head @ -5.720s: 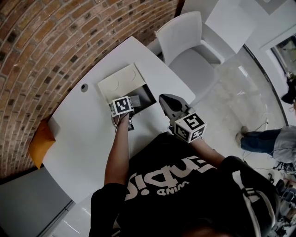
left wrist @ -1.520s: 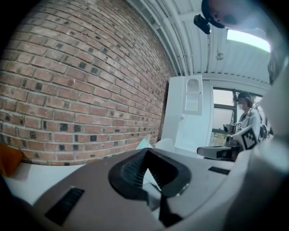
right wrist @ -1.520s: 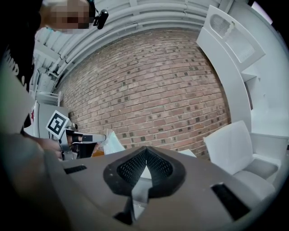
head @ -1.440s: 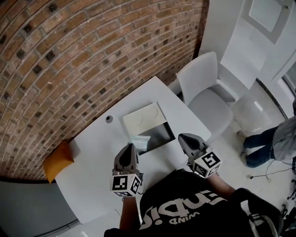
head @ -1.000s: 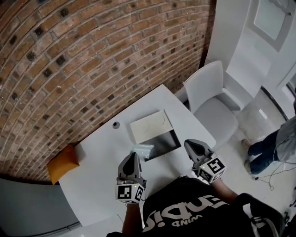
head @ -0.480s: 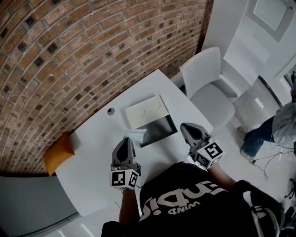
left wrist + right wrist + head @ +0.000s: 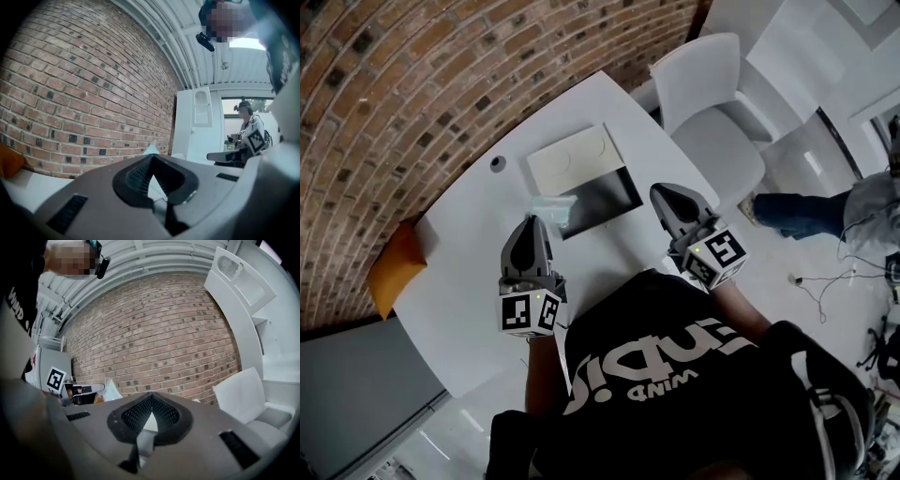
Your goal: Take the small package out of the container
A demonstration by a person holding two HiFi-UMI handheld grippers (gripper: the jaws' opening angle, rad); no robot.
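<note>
One pale, crinkly small package (image 7: 551,206) is pinched by left gripper (image 7: 532,225); right gripper (image 7: 660,191) closed.

Looking like office or studio workroom, not home.
- Exposed brick wall (image 7: 394,84) running behind plain white table (image 7: 469,281)
- Cable grommet (image 7: 497,162) sitting in tabletop, office-desk style
- White moulded chair (image 7: 712,103) standing at table end
- Glossy pale floor (image 7: 797,141) reflecting light
- Loose cables (image 7: 853,270) trailing across floor
- Second person (image 7: 825,208) standing nearby
- Tall white cabinet (image 7: 199,122) rising beside brick

Bright, even light; strong fisheye distortion
</note>
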